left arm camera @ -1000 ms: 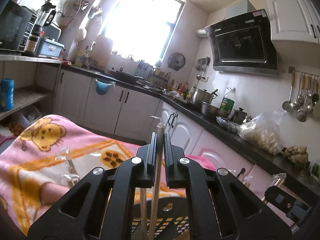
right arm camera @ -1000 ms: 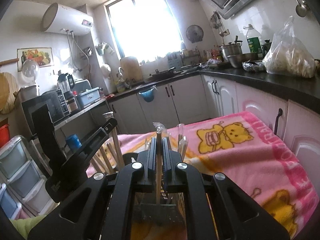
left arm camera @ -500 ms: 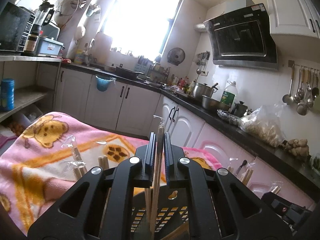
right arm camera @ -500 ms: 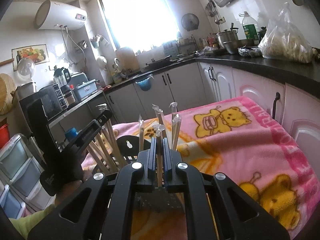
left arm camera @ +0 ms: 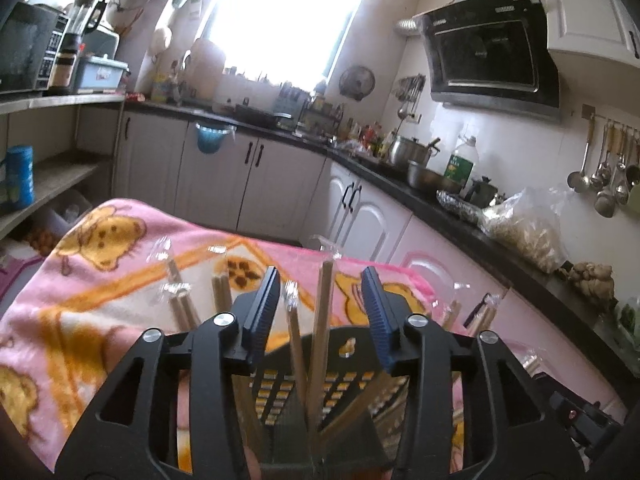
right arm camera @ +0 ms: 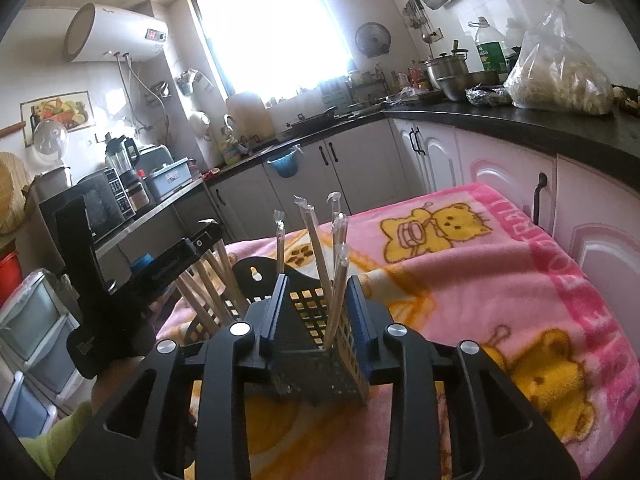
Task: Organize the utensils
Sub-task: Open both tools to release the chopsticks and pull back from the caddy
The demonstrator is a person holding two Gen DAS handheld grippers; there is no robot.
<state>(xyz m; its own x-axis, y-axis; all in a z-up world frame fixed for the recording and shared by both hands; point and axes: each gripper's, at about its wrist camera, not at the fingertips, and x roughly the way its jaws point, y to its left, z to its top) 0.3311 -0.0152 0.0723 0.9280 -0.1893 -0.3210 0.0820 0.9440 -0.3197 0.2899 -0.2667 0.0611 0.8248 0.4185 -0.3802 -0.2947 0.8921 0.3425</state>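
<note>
A black perforated utensil holder (right arm camera: pixel 320 344) stands on the pink bear-print blanket (right arm camera: pixel 500 280). Several plastic-wrapped wooden chopsticks (right arm camera: pixel 316 248) stand upright in it. My right gripper (right arm camera: pixel 316 300) is open just above the holder, with a chopstick (right arm camera: pixel 335 296) leaning free between its fingers. My left gripper (left arm camera: pixel 322 308) is open over the same holder (left arm camera: pixel 332 380); a wrapped chopstick (left arm camera: pixel 320 328) stands loose between its blue pads. The left gripper also shows at the left in the right wrist view (right arm camera: pixel 180 260).
Kitchen cabinets and a dark counter (left arm camera: pixel 460 216) with pots, a bottle and a bag run along the far side. A shelf with a microwave (right arm camera: pixel 100 200) and blender stands at left. Plastic drawers (right arm camera: pixel 32 320) sit low left.
Both grippers were shut on a wrapped chopstick each; both have now opened, leaving the chopsticks standing in the holder. Both grippers have come lower over the holder.
</note>
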